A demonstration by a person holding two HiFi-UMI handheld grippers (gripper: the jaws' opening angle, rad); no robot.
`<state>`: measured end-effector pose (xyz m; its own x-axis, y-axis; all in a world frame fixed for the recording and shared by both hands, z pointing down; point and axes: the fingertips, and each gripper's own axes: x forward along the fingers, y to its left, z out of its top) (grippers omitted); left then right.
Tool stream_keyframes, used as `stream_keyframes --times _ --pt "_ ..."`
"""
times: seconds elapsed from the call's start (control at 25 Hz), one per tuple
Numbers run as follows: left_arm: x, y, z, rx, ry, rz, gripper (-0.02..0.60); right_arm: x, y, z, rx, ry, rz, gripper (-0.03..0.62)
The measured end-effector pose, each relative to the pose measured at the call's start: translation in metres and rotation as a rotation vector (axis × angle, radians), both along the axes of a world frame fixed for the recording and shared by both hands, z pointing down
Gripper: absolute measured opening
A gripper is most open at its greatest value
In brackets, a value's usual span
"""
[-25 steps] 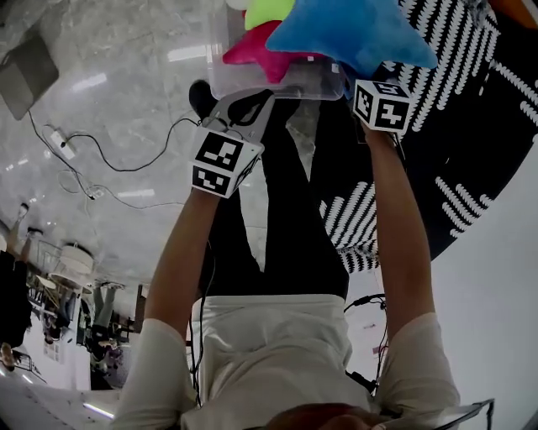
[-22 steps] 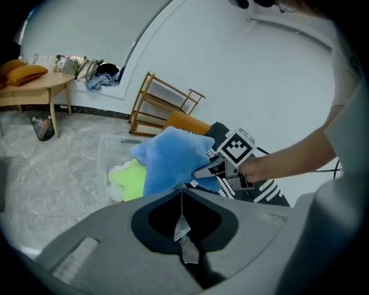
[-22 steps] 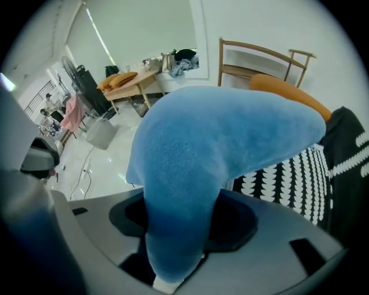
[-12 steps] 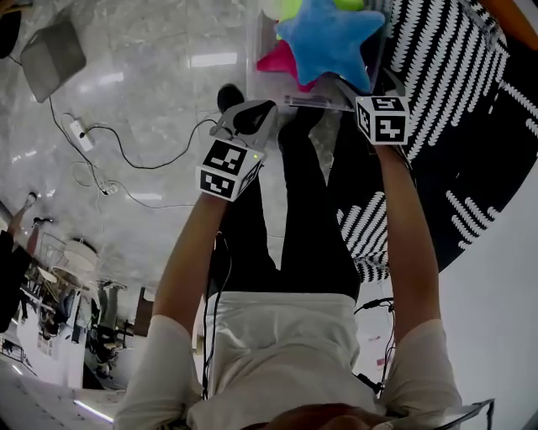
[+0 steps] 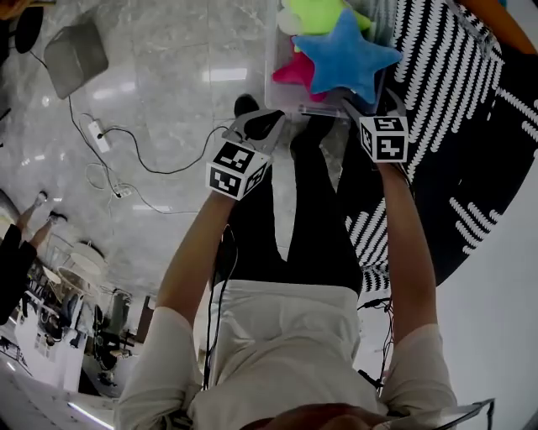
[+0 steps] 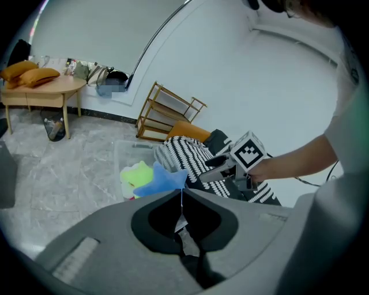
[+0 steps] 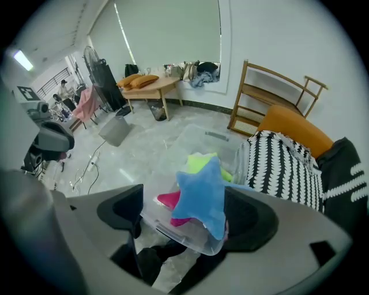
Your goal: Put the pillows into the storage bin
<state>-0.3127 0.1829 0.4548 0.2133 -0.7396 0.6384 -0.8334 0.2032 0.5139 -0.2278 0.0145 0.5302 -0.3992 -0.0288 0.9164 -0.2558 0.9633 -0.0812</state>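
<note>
A clear storage bin (image 5: 277, 80) stands on the marble floor ahead of the person's legs. In it lie a blue star pillow (image 5: 345, 59), a pink pillow (image 5: 294, 71) and a yellow-green pillow (image 5: 315, 15), the blue star on top. My right gripper (image 5: 368, 105) hangs above the bin's near edge; its jaws have just been opening and stand open, with nothing gripped. In the right gripper view the blue star (image 7: 202, 193) rests in the bin (image 7: 184, 233) beyond the right gripper (image 7: 187, 216). My left gripper (image 6: 181, 199) is shut and empty, left of the bin.
A black-and-white patterned cushion (image 5: 458, 101) lies right of the bin, with an orange pillow (image 7: 294, 127) and a wooden rack (image 7: 277, 92) behind. Cables and a power strip (image 5: 98, 134) trail across the floor at left. A table (image 6: 40, 86) bearing orange pillows stands far left.
The blue star pillow has left my right gripper and settled into the bin. Both grippers have drawn back and up from the bin.
</note>
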Motion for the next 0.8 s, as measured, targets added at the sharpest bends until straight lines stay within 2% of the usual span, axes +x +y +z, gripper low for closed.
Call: stream_keyframes --times 0.24,0.4,0.6,0.8 --pt "-0.03 0.012 -0.06 0.021 -0.027 -0.013 0.018 -0.017 0.014 -0.061 0.003 -0.048 -0.005 0.428" --pt "-0.047 0.016 -0.108 0.058 -0.049 -0.014 0.018 -0.033 0.015 -0.12 0.047 -0.111 -0.004 0.416" --pt "-0.068 0.019 -0.181 0.103 -0.057 -0.049 0.018 -0.048 0.001 -0.211 0.092 -0.205 0.052 0.358" --pt "-0.078 0.021 -0.255 0.137 -0.089 -0.066 0.018 -0.045 -0.014 -0.299 0.136 -0.298 0.102 0.288"
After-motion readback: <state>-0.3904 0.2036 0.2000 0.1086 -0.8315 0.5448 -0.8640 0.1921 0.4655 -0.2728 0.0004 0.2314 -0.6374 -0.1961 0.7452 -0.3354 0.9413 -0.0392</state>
